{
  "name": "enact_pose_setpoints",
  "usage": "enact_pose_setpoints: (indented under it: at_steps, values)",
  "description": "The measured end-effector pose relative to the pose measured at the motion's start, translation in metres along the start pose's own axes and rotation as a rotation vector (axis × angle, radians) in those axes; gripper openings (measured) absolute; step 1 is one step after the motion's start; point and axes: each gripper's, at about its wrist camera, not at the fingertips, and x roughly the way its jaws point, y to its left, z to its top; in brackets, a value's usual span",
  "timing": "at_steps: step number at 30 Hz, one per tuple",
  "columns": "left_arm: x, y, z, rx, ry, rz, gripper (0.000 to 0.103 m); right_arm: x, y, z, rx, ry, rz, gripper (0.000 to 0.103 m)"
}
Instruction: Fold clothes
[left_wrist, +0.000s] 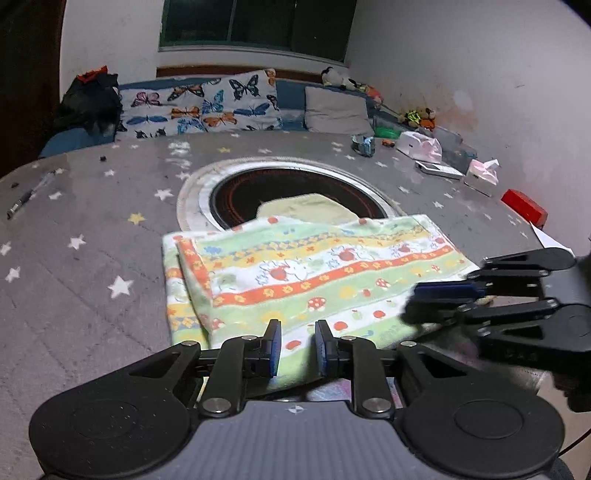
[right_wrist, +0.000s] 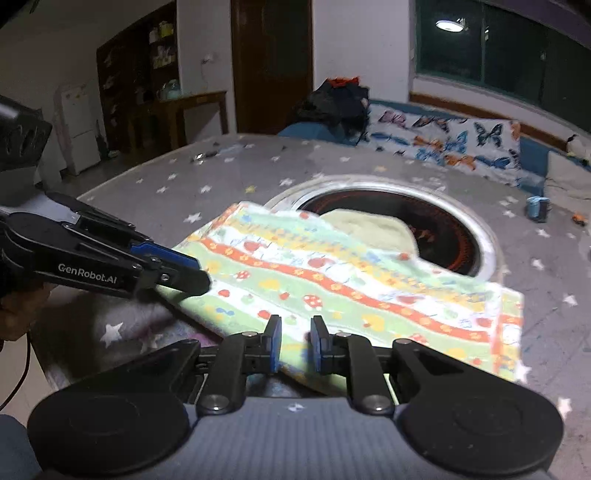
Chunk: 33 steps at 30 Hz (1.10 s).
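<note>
Terry cloth, striped green, orange and white with mushroom print: the folded towel (left_wrist: 314, 280) lies on the grey star-patterned table cover (left_wrist: 92, 266), its far edge over the round black hotplate (left_wrist: 295, 192). Its long axis runs across both views. My left gripper (left_wrist: 298, 345) and right gripper (right_wrist: 295, 341) both sit at its near edge, jaws apart, the hem between the pads; neither looks clamped.

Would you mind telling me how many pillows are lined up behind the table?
2: a butterfly-print pillow behind the table's far left side, and a plain grey pillow to its right. Others could be hidden beyond the frame.
</note>
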Motion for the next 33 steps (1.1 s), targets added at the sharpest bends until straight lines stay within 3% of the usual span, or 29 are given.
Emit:
enact_pose_setpoints:
  at_steps: [9, 14, 17, 25, 33]
  values:
    - [0.0, 0.008, -0.003, -0.028, 0.011, 0.004, 0.023, -0.02, -0.036, -0.019, 0.108, 0.021, -0.07, 0.015]
    - [0.0, 0.01, -0.005, -0.03, 0.012, 0.011, 0.023, -0.033, -0.065, -0.03, 0.169, 0.035, -0.154, 0.015]
    - [0.0, 0.011, -0.003, -0.036, 0.018, 0.011, 0.023, -0.036, -0.076, -0.038, 0.199, 0.043, -0.148, 0.011]
    - [0.005, 0.021, 0.017, -0.089, 0.031, 0.01, 0.022, -0.028, -0.087, -0.016, 0.187, 0.005, -0.171, 0.013]
    - [0.042, 0.042, 0.051, -0.127, 0.049, 0.066, 0.022, 0.012, -0.112, 0.012, 0.206, 0.01, -0.186, 0.013]
